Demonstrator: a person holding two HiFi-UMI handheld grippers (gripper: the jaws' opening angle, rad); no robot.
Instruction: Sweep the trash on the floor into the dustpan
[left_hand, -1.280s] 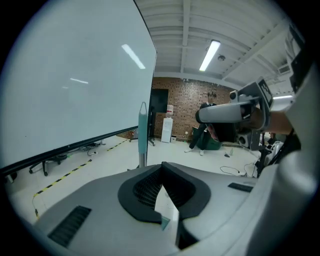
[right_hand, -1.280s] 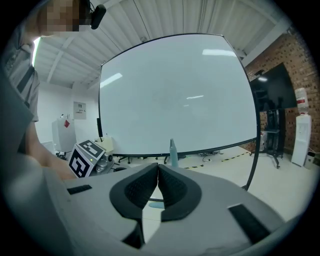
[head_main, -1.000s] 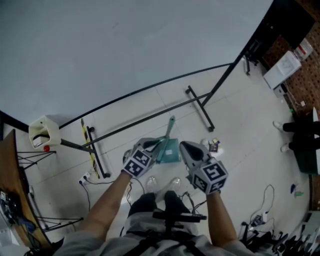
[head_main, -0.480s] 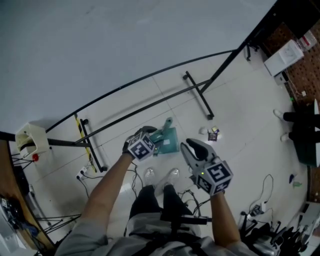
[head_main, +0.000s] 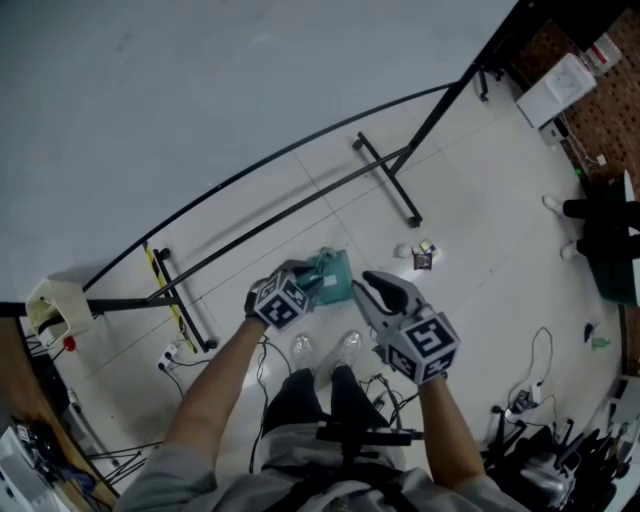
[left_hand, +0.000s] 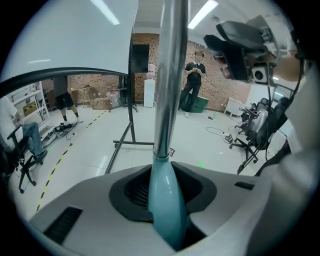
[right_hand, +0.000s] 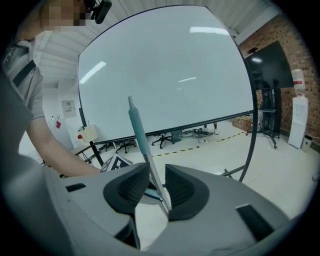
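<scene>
Moved since a second ago: we have brought the left gripper (head_main: 306, 284) down onto the dustpan (head_main: 336, 277), and its long handle no longer shows lying out across the floor (head_main: 480, 200).
Left jaws: they have just been closing and are now clamped on the teal sleeve (left_hand: 165, 200) at the foot of a metal pole (left_hand: 169, 75).
Right side: the right gripper (head_main: 378, 288) sits just right of the dustpan. Its jaws have opened lately and stand apart, and a thin pole (right_hand: 142, 145) with a teal top slants through the gap unpinched.
Which pole: we cannot tell broom handle from dustpan handle, nor whether both gripper views show one pole.
Where the trash is: the trash (head_main: 424, 258) lies on the floor right of the dustpan and apart from it, near the foot of the black frame (head_main: 385, 180).
Risk, loose pole: with nothing pressing on it, we judge the thin pole could tip out of the right jaws and fall.
Risk, twist: held by one sleeve only, the dustpan might swing or turn as we lift.
Risk, sweep: a hard stroke could flick the light bits under the frame foot.
Count: two grippers, one dustpan, one pole in each gripper view. We can make out two bits of trash, a dark one and a white bit (head_main: 403, 252) just beside it.
</scene>
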